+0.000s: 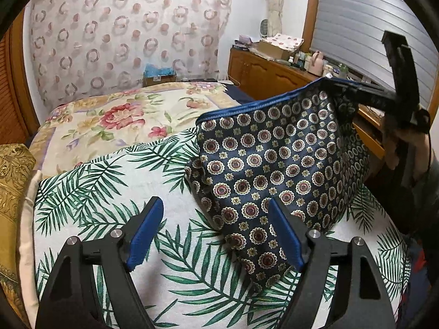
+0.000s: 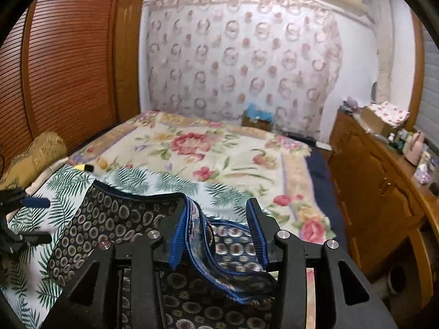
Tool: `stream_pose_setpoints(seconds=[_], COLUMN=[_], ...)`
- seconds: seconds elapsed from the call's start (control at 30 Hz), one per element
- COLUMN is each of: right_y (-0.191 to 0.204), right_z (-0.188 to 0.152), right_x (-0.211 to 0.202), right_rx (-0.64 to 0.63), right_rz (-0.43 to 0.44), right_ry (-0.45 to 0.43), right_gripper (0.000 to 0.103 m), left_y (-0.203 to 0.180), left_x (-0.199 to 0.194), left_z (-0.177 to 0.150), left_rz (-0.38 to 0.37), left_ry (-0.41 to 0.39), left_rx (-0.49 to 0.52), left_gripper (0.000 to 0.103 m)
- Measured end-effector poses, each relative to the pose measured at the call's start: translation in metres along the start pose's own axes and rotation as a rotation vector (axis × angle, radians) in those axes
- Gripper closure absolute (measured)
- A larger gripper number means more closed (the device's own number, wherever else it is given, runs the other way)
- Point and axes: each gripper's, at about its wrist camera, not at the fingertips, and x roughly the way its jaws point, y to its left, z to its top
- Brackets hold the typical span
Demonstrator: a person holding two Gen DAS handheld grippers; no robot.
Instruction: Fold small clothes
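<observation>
One garment [image 1: 277, 170], dark with medallions, hung over the palm-print sheet [image 1: 175, 192], its blue hem draped between my right gripper's [image 2: 218, 233] spread jaws, unpinched. My left gripper [image 1: 216, 235] gaped empty beside it. With nothing clamped, I judged the cloth could slide off and crumple. Two grippers, one garment.

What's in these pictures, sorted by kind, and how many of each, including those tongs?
Tongs: 2 (left tongs, right tongs)
Navy patterned garment: 1
Palm-leaf cloth: 1
Floral blanket: 1
Gold pillow: 1
Total: 6
</observation>
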Motion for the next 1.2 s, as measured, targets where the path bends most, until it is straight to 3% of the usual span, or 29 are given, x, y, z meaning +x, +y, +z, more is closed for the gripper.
stream_pose_setpoints(seconds=[0.23,0.33,0.4,0.5,0.67,0.9,1.2], right_y=[-0.005,-0.015,-0.016,-0.020,-0.036,-0.041,-0.040], right_z=[-0.008,-0.007,-0.010,-0.012,-0.009,-0.039,-0.076], right_x=[-0.012,0.001,0.011,0.022,-0.002,-0.037,0.008], right_rx=[0.005,0.026,0.012,0.023,0.116,0.146,0.217], right_rz=[0.048,0.107,0.061,0.067,0.104,0.050,0.074], right_ry=[0.050,0.172,0.217,0.272,0.190,0.105,0.297], right_gripper=[0.043,0.043,0.043,0.043,0.043,0.043,0.043], left_y=[-0.011,-0.012,-0.013,-0.012,-0.005,0.005,0.017], left_x=[0.011,0.020,0.027,0.041,0.060,0.070,0.068], left_z=[0.005,0.012,0.018,0.026,0.029,0.022,0.024], left_rz=[-0.005,0.002,0.008,0.012,0.035,0.069,0.059], left_ry=[0.015,0.021,0.026,0.044,0.072,0.102,0.093], left_rx=[0.039,0.047,0.057,0.064,0.056,0.031,-0.004], left_gripper=[0.024,0.024,0.024,0.024,0.024,0.024,0.024])
